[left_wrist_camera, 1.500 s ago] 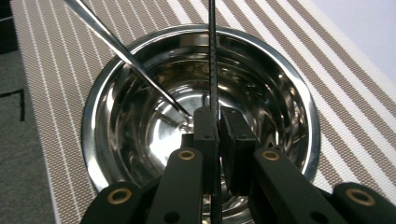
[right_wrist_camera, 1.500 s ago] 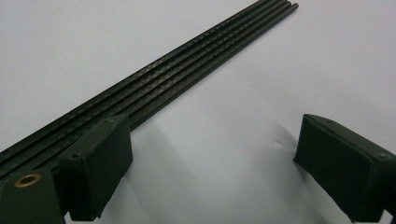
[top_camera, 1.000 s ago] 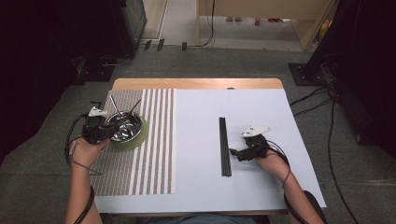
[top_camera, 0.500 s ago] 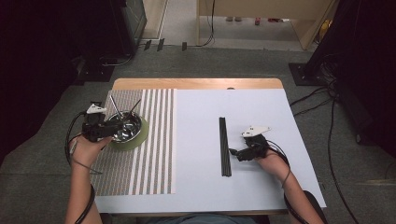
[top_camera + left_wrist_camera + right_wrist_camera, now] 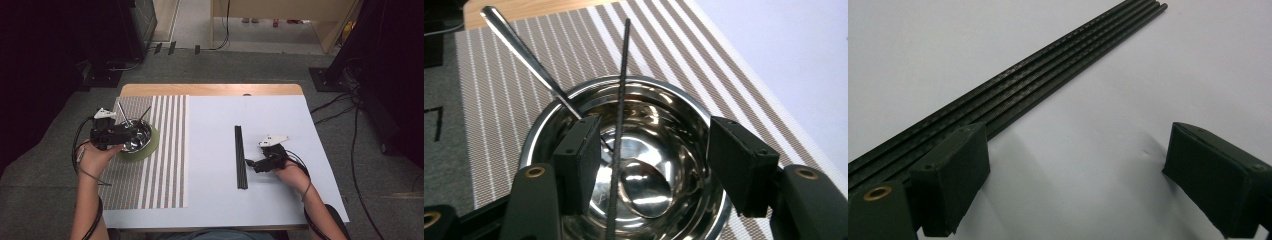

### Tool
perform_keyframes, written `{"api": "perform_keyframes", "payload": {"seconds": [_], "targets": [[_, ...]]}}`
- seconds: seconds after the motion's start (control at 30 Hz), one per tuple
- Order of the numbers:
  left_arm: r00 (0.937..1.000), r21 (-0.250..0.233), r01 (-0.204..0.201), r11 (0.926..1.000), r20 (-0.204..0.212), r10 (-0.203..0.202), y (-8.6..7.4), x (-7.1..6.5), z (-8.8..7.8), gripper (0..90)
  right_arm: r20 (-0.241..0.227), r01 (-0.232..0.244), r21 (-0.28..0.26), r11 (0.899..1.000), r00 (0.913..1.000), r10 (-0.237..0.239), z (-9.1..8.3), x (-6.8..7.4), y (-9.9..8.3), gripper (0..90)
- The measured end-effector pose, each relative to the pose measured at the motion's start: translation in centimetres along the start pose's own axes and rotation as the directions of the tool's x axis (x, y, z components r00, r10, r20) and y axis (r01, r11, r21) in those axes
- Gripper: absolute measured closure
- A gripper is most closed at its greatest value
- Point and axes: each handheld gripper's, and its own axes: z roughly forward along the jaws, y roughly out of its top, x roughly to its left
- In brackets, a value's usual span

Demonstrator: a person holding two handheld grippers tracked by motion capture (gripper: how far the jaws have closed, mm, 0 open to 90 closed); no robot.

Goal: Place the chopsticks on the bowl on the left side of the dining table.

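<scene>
Hovering over a steel bowl [image 5: 135,137] at about nine o'clock on the tabletop [image 5: 280,200], the left tongs [image 5: 649,160] have just been opening and now stand apart, their pads pressing on nothing; a thin black rod [image 5: 619,125] stands in the gap between them, close to the left-hand pad [image 5: 579,160] though whether it touches I cannot tell, its lower end down in the bowl and its upper end leaning out over the rim toward twelve o'clock; a metal spoon [image 5: 531,55] also sits in the bowl, its handle slanting out toward eleven o'clock; the bowl rests on a round green coaster [image 5: 150,147], which lies on a striped placemat [image 5: 160,175] covering the tabletop's left part; in the high view the left tongs [image 5: 117,134] sit at the bowl's nine o'clock edge, held by a hand [image 5: 95,157]; toward three o'clock, on the white surface, a bundle of black rods [image 5: 241,157] lies straight, running from twelve to six; the right tongs [image 5: 252,162] rest just beside it, their jaws spread wide with nothing between them; in the right gripper view the right tongs [image 5: 1073,185] have one pad [image 5: 955,175] up against the bundle [image 5: 1038,80] and the other pad [image 5: 1213,175] well clear on bare tabletop.
</scene>
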Motion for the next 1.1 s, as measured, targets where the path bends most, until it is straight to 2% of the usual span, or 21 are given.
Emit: {"api": "perform_keyframes", "payload": {"seconds": [0.1,0.27,0.8,1.1], "targets": [[0.9998,0.0,-0.013,0.9999,-0.012,0.013,0.2,-0.5,0.2,37.2,0.0,0.0,0.0,1.0,1.0,0.0,0.0,0.0,0.0,10.4],[0.9995,0.004,-0.03,0.9996,0.014,0.029,0.6,-1.4,0.5,36.6,0.0,0.001,0.0,1.0,1.0,-0.001,0.0,0.0,0.0,10.4],[0.9982,-0.006,-0.033,0.9994,0.049,0.033,1.3,-3.3,0.8,35.1,0.0,0.0,0.0,1.0,1.0,0.0,0.0,0.0,0.0,10.4],[0.9964,0.008,-0.049,0.9988,0.07,0.049,1.5,-4.6,1.6,34.3,0.0,0.0,0.0,1.0,1.0,0.0,0.0,0.0,0.0,10.4]]}}
